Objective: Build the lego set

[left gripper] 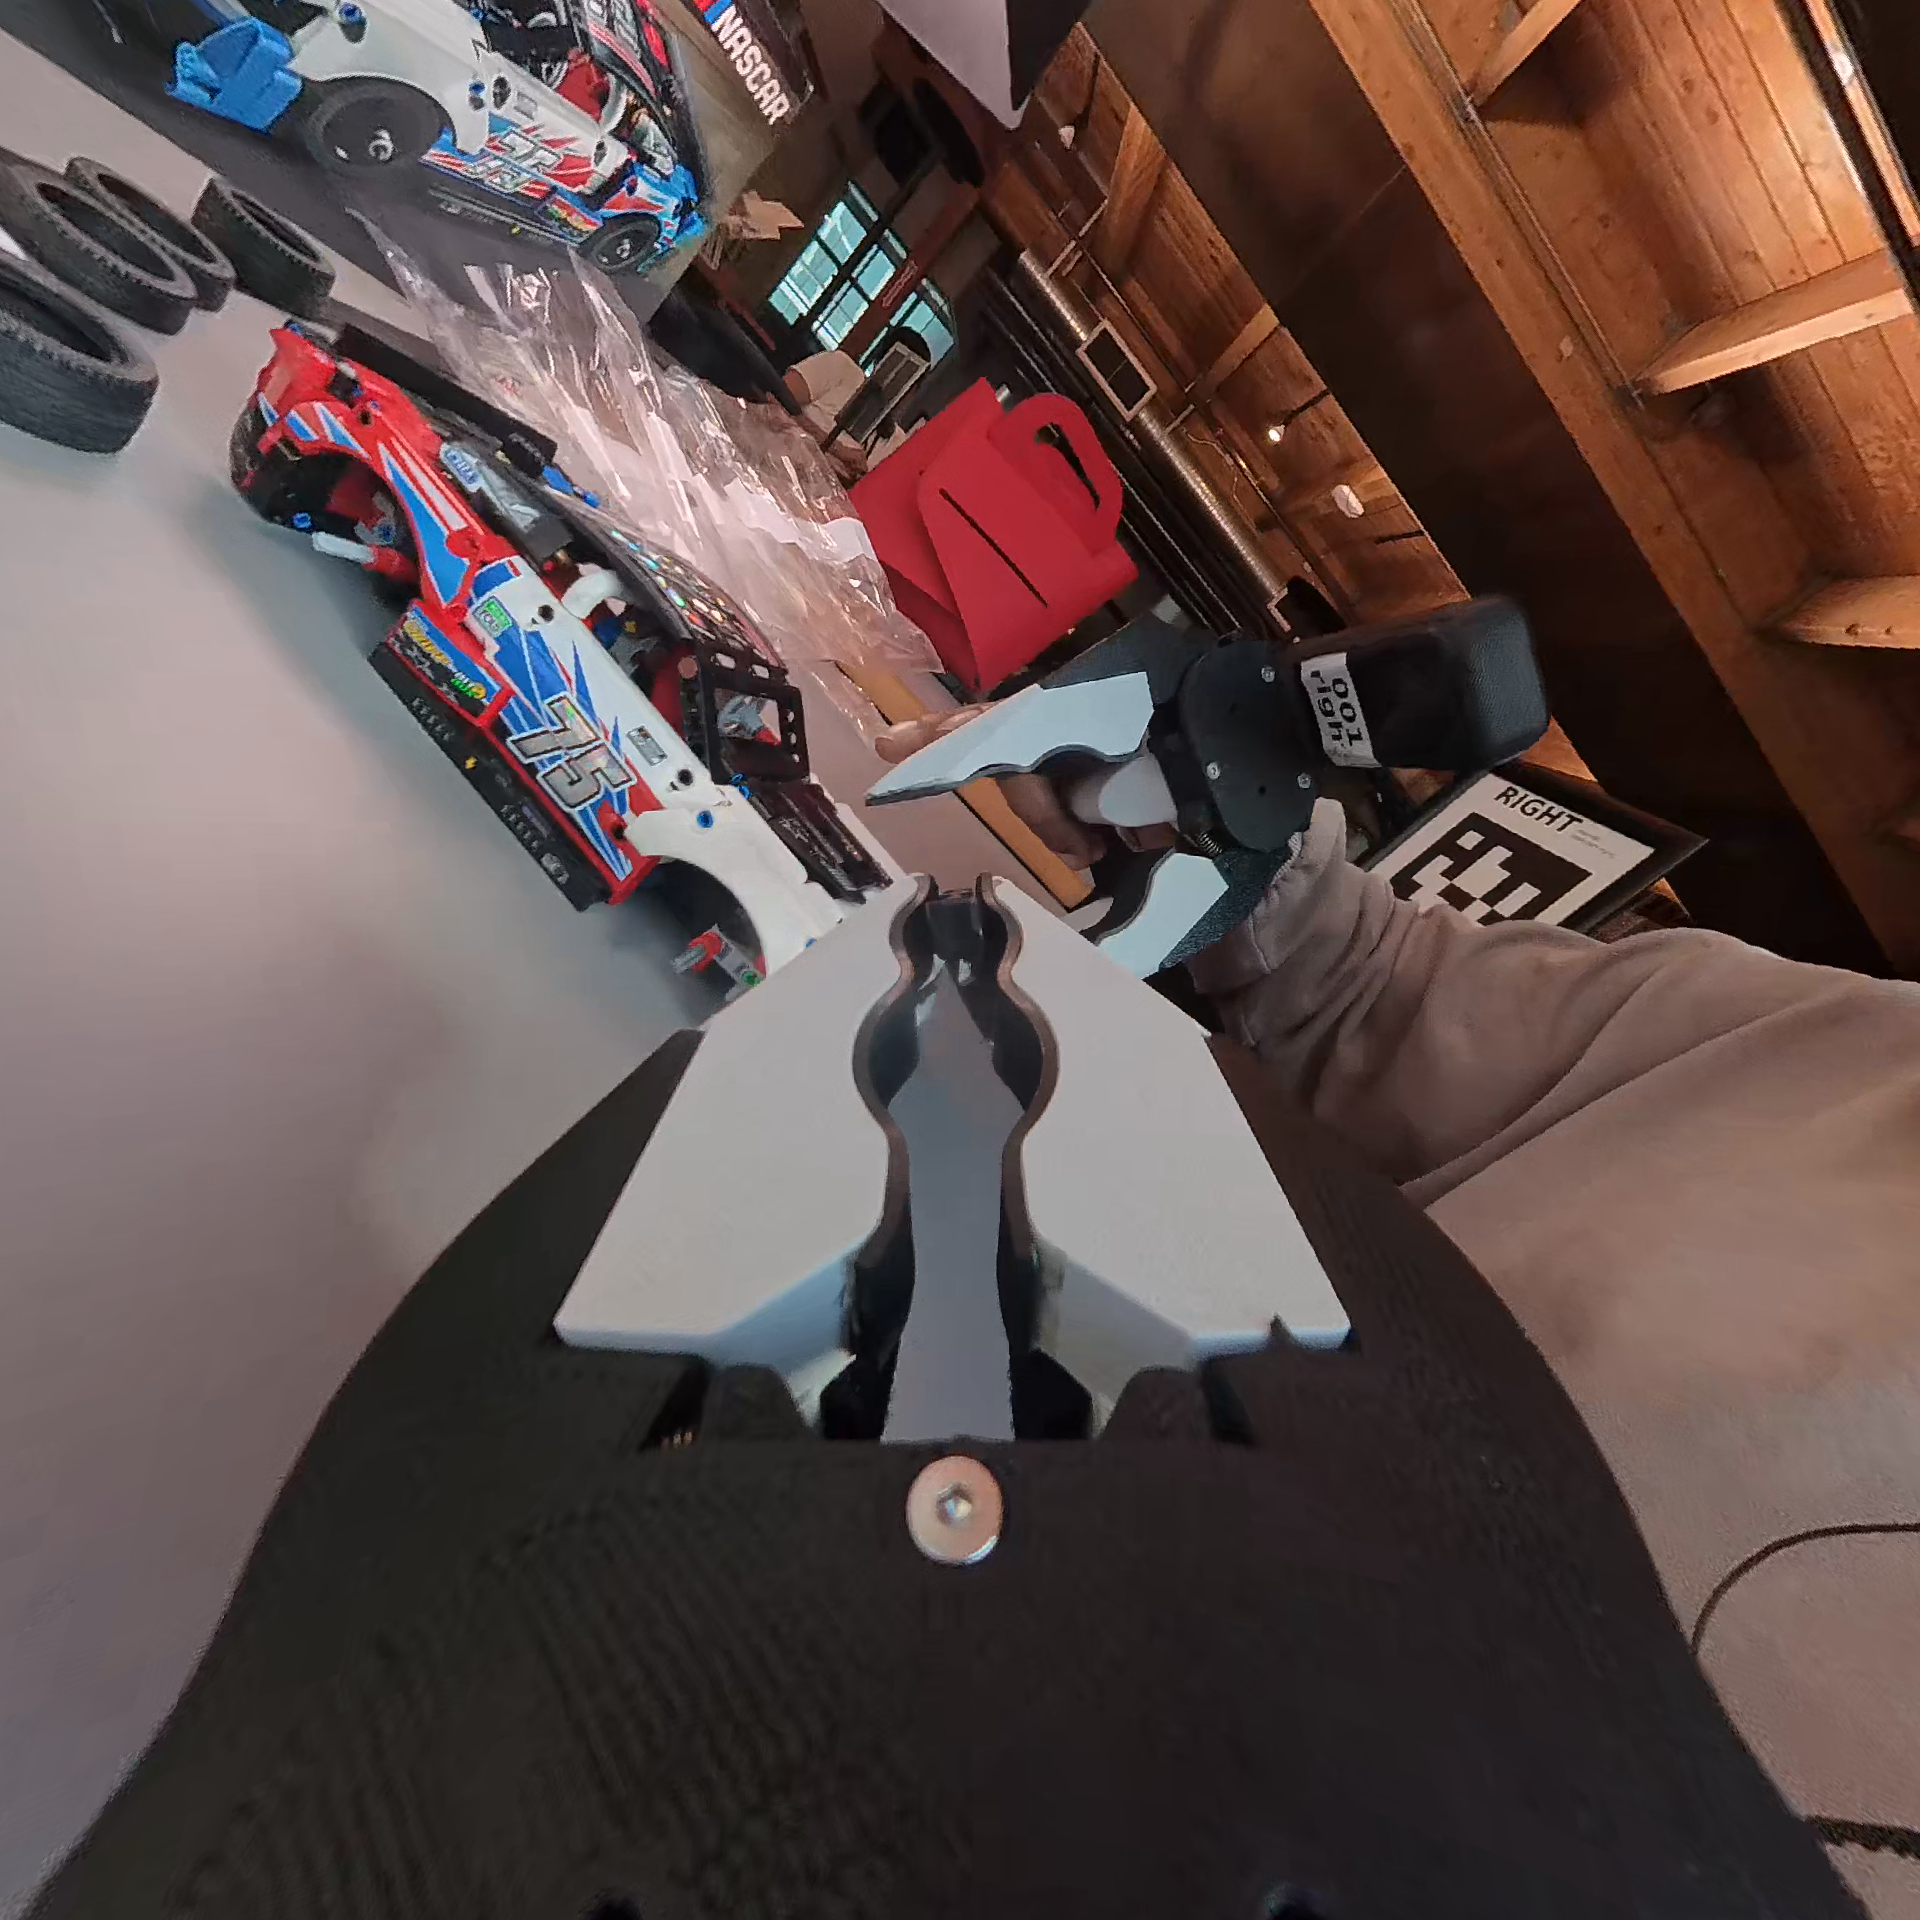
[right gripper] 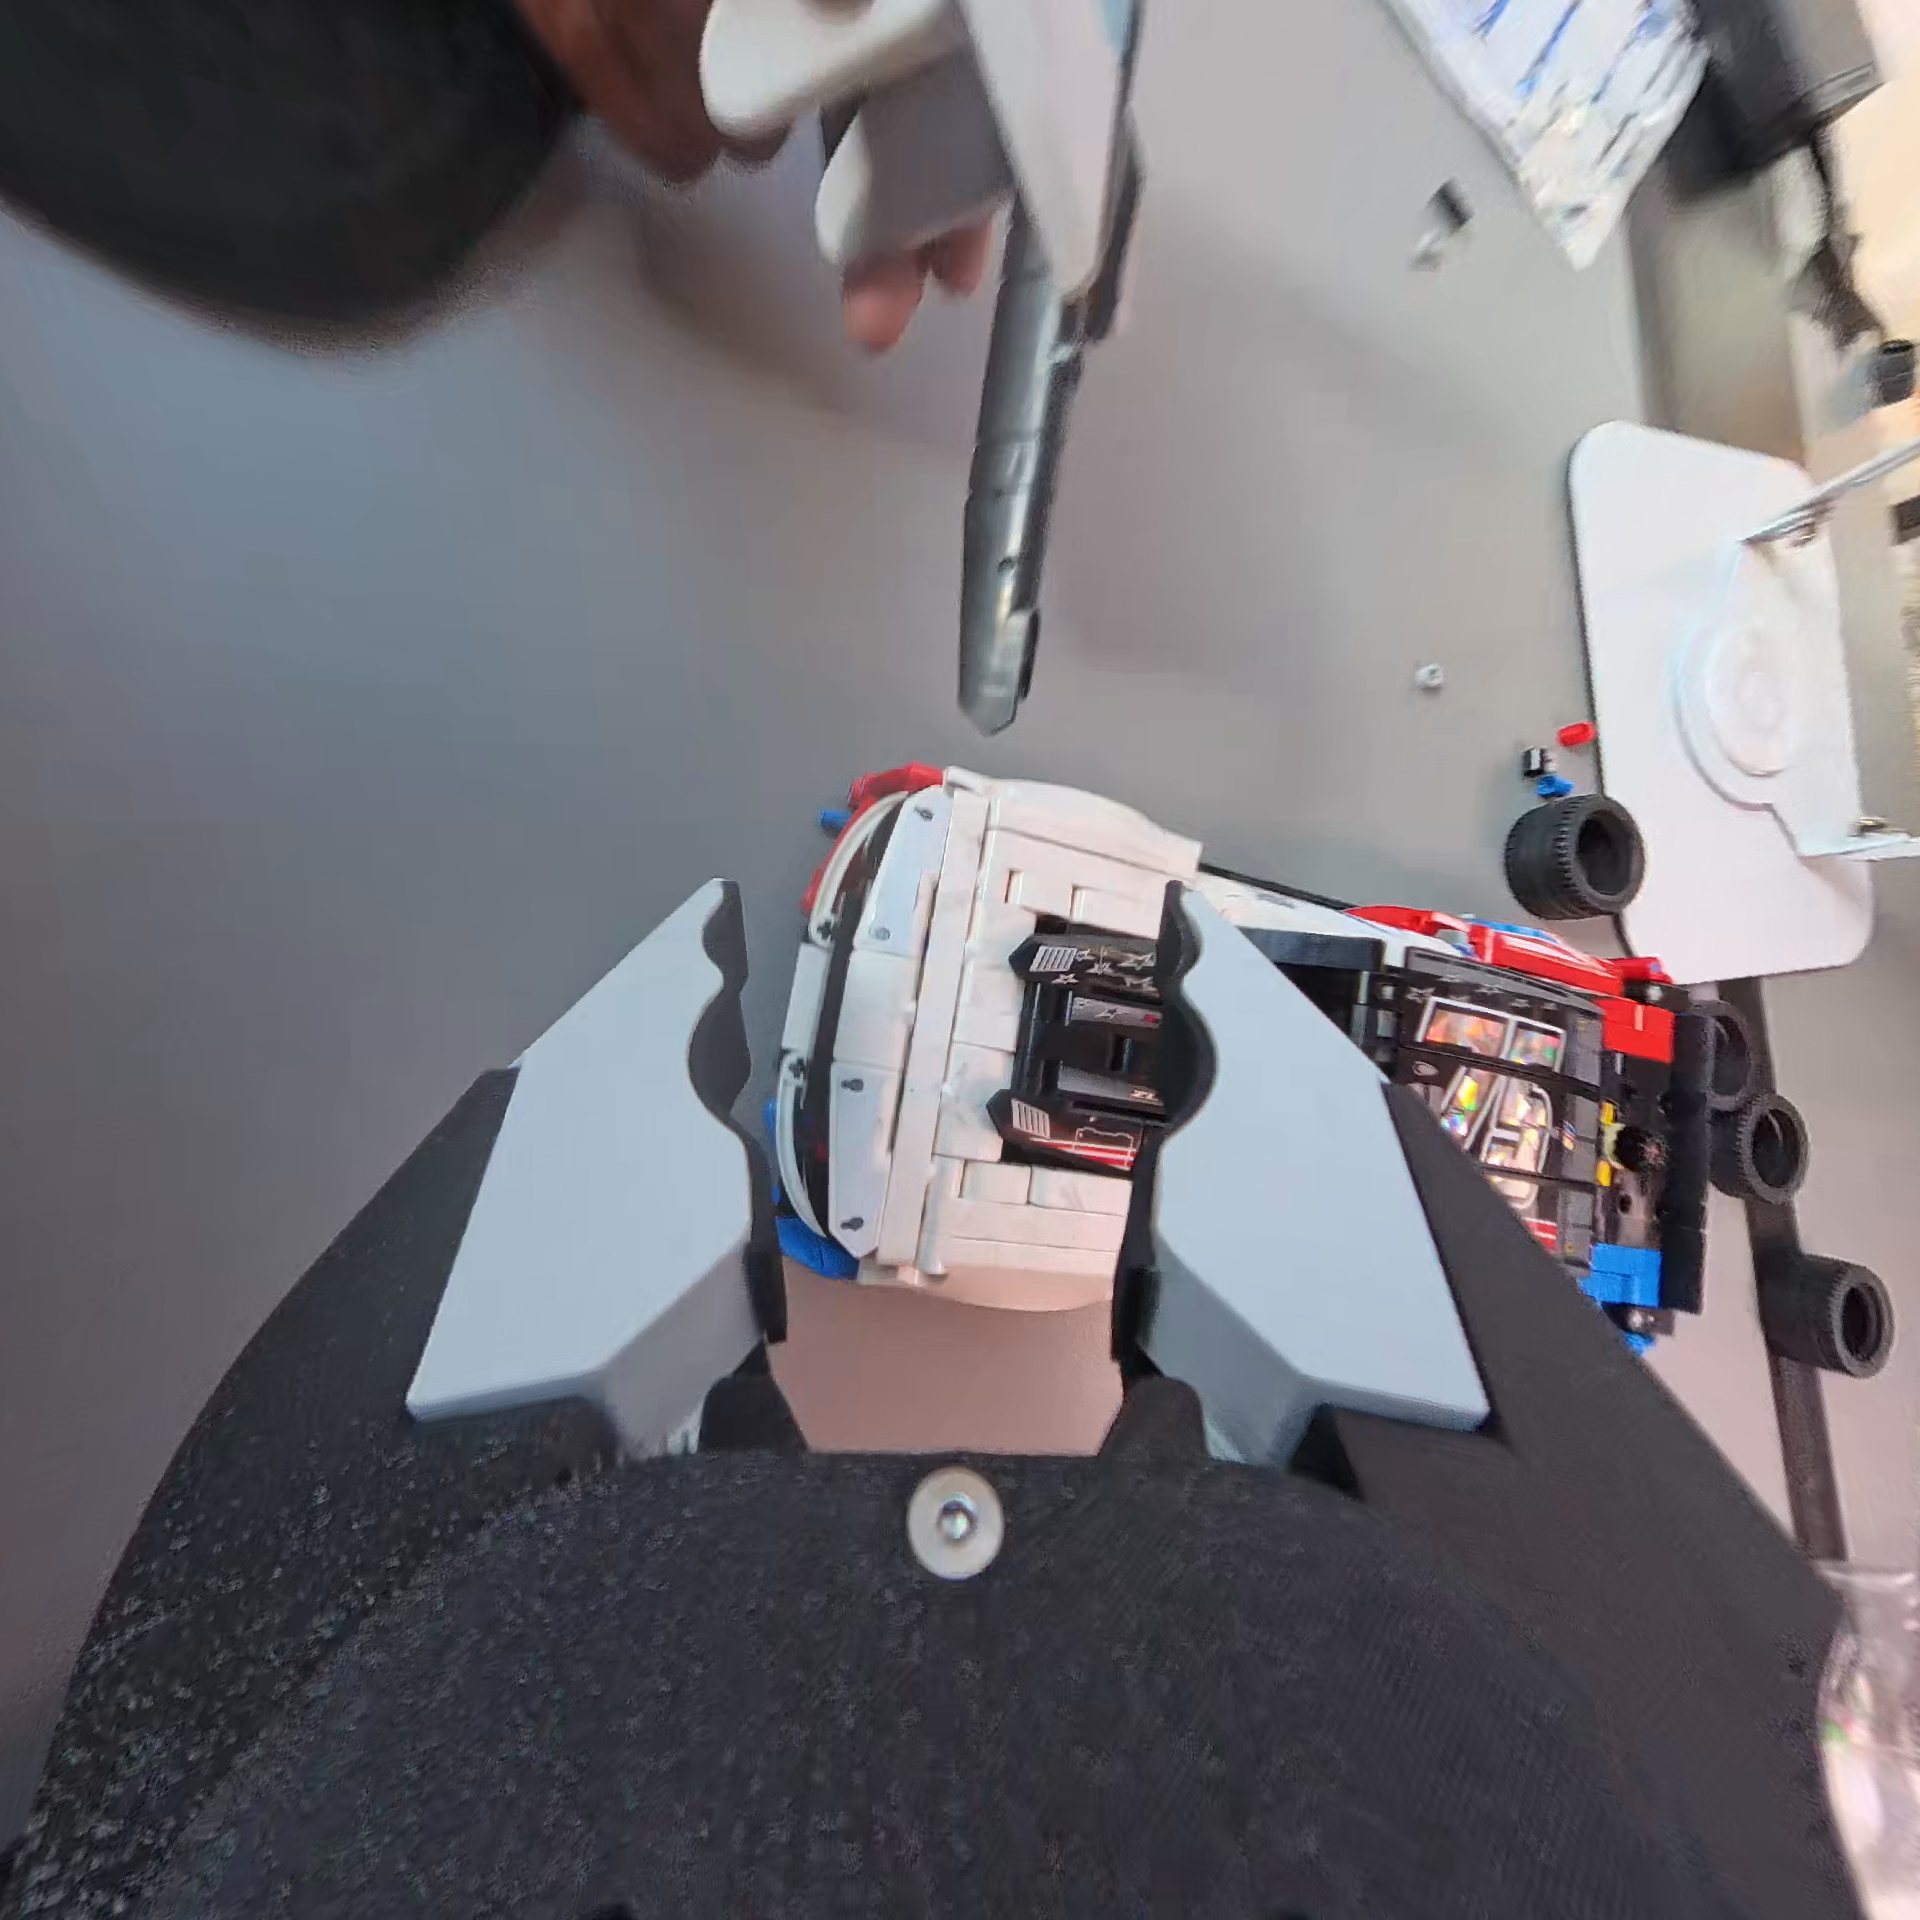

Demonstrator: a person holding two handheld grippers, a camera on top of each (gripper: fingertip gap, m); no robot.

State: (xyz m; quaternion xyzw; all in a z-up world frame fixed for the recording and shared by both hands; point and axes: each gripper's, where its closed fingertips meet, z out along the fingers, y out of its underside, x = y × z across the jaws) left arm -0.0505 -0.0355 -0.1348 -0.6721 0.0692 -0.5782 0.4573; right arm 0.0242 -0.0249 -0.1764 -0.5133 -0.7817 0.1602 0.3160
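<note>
The left gripper (left gripper: 956, 914) fills the bottom of the left wrist view, its grey fingers (left gripper: 769, 1164) drawn together at the tips around a small black piece (left gripper: 951, 928). Just beyond the tips, centre left, the car (left gripper: 540, 686) lies on the grey table (left gripper: 156, 935), red, white and blue. Loose tyres (left gripper: 94, 281) sit at the upper left, with the box (left gripper: 436, 114) behind them along the top edge. Clear bags (left gripper: 665, 436) lie crumpled past the car, and a red bag (left gripper: 997, 540) stands right of them. At centre right a hand (left gripper: 1049, 821) in a grey sleeve (left gripper: 1455, 1039) holds the right gripper (left gripper: 1060, 821), its fingers spread.

In the right wrist view the right gripper (right gripper: 956, 935) has its fingers (right gripper: 613, 1132) wide apart, holding nothing. Between and beyond them lies the car (right gripper: 997, 1049), its white end nearest. The left gripper (right gripper: 997, 717) points down from the top centre towards the car, tips together, not touching it. A tyre (right gripper: 1574, 857) and a few small pieces (right gripper: 1548, 769) lie at the right, beside a white tray (right gripper: 1714, 727).
</note>
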